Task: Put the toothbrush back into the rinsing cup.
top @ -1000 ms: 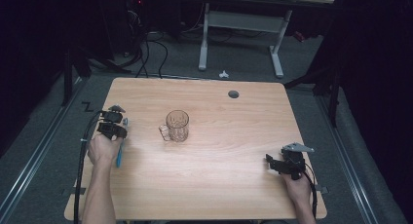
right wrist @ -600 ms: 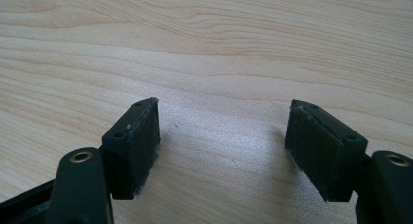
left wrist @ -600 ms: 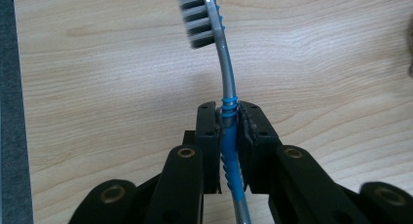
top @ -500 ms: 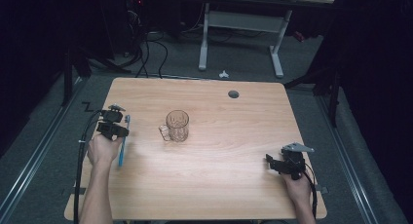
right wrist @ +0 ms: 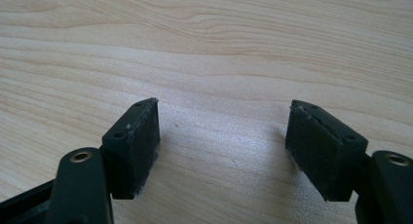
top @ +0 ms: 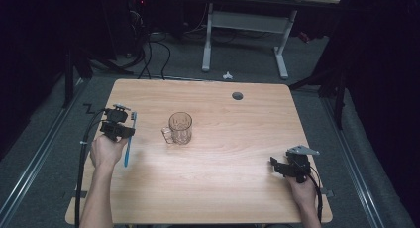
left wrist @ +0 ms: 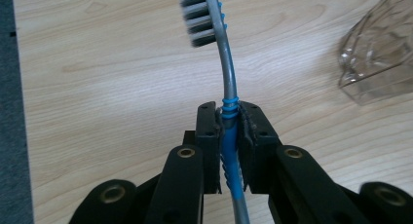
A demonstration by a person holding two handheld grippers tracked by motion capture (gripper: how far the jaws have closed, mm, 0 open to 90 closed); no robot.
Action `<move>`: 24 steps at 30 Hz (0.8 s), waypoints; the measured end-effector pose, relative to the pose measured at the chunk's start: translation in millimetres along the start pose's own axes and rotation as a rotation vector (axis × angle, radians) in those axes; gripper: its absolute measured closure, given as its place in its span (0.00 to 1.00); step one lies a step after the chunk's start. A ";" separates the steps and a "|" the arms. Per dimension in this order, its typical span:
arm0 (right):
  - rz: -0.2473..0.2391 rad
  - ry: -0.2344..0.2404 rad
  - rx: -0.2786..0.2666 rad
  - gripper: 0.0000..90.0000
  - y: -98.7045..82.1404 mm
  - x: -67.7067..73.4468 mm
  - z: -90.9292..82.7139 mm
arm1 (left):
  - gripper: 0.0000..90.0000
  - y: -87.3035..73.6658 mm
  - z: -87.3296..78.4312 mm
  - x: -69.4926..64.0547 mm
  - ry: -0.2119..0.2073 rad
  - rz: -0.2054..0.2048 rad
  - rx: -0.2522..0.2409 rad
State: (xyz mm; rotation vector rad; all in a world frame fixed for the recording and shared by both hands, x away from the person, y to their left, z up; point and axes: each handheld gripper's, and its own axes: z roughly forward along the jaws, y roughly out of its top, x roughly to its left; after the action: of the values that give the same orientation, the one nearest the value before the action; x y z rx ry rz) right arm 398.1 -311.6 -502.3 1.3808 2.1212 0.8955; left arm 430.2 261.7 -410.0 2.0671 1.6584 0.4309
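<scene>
A blue and grey toothbrush (top: 130, 139) is clamped in my left gripper (top: 117, 125) at the table's left side. In the left gripper view the jaws pinch its blue handle (left wrist: 229, 151), and the grey bristled head (left wrist: 202, 17) points away over the wood. A clear glass mug (top: 179, 128) stands upright near the table's middle, right of the brush; its edge (left wrist: 377, 53) shows in the left gripper view. My right gripper (top: 280, 167) rests low at the table's front right, open, with bare wood between its pads (right wrist: 139, 136).
The wooden table (top: 223, 188) has a round cable hole (top: 237, 95) near its far edge. Beyond it stand a white desk frame (top: 242, 34) and cables on the dark floor. A small white object (top: 227, 75) lies on the floor behind the table.
My left gripper has lifted slightly and moved a little away from me with the toothbrush. The right gripper and the mug have stayed put.
</scene>
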 end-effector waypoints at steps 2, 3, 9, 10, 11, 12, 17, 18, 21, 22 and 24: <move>0.000 0.000 0.000 0.32 0.0 0.0 0.0 | 0.89 -0.4 -1.1 -1.5 0.000 0.004 -0.004; 0.000 0.000 0.000 0.32 0.0 0.0 0.0 | 0.89 -0.4 -1.1 -1.5 0.000 0.004 -0.004; 0.000 0.000 0.000 0.32 0.0 0.0 0.0 | 0.89 -1.2 -5.3 -4.5 -0.019 0.005 -0.025; 0.000 0.000 0.000 0.32 0.0 0.0 0.0 | 0.89 -1.5 -7.2 -5.7 -0.028 0.003 -0.036; 0.000 0.000 0.000 0.32 0.0 0.0 0.0 | 0.89 -1.5 -7.2 -5.7 -0.028 0.003 -0.036; 0.000 0.000 0.000 0.32 0.0 0.0 0.0 | 0.89 -1.7 -8.6 -6.7 -0.034 0.003 -0.042; 0.000 0.000 0.000 0.32 0.0 0.0 0.0 | 0.89 -2.6 -14.5 -10.9 -0.064 0.013 -0.061; 0.001 0.000 0.000 0.32 0.0 0.0 0.0 | 0.89 -2.7 -15.0 -11.7 -0.065 0.016 -0.062; 0.001 0.000 0.001 0.32 0.0 0.0 0.0 | 0.89 -1.7 -18.0 -14.9 -0.062 0.035 -0.061; 0.001 0.000 0.001 0.32 0.0 0.0 0.0 | 0.89 -1.7 -18.0 -14.9 -0.062 0.035 -0.061; 0.001 0.001 0.000 0.32 0.0 0.0 0.0 | 0.89 -0.9 -20.8 -16.9 -0.065 0.045 -0.070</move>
State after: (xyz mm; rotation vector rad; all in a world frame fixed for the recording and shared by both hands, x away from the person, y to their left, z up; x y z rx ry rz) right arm 398.1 -311.7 -502.3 1.3817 2.1217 0.8959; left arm 415.1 248.5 -392.2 2.0486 1.5403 0.4263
